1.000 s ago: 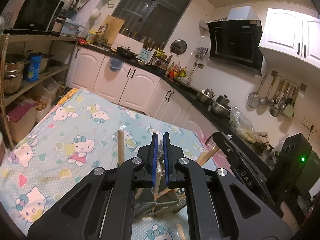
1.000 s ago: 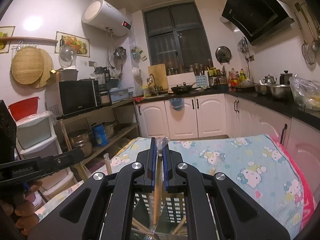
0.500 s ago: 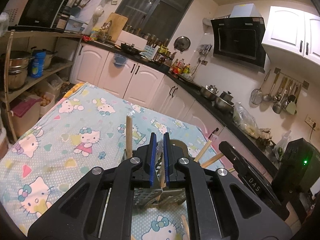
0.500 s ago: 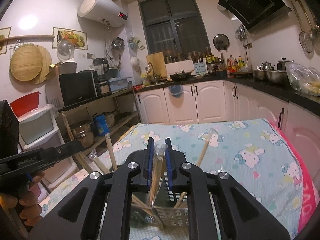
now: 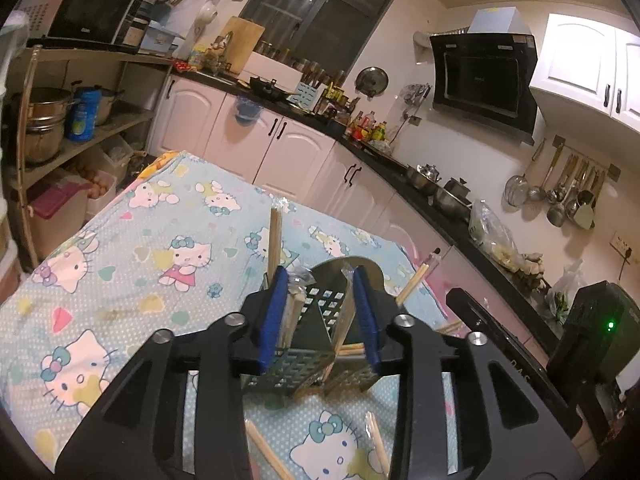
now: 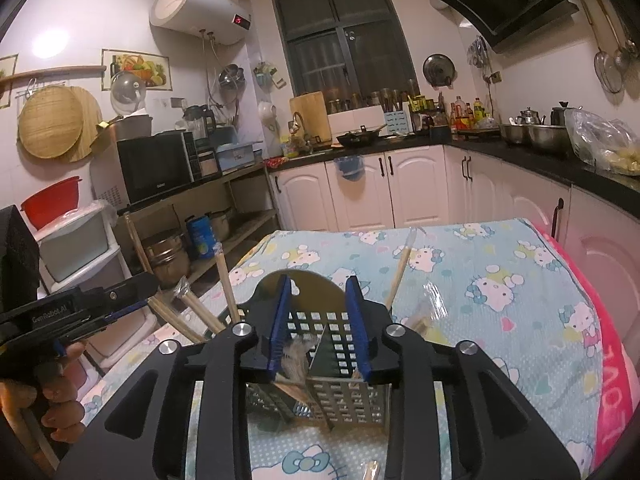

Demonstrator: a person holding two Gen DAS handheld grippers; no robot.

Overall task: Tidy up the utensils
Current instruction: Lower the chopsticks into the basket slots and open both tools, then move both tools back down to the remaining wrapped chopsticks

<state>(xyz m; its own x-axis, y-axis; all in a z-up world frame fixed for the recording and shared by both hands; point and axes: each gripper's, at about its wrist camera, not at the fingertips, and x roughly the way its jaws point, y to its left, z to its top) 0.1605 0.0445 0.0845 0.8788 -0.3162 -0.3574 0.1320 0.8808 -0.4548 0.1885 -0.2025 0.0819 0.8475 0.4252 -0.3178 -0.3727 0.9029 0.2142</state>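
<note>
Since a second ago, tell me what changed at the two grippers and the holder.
Both grippers were shut on wrapped chopsticks over the metal holder. The left gripper and right gripper have just been opening and sank toward it; the chopsticks now stand loose in the compartments, let go. Holder and tablecloth stayed put.

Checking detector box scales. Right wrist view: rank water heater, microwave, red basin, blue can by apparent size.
1. Water heater and microwave: look alike, not ranked.
2. Red basin.
3. Blue can.
Distances differ, so apparent size only.
</note>
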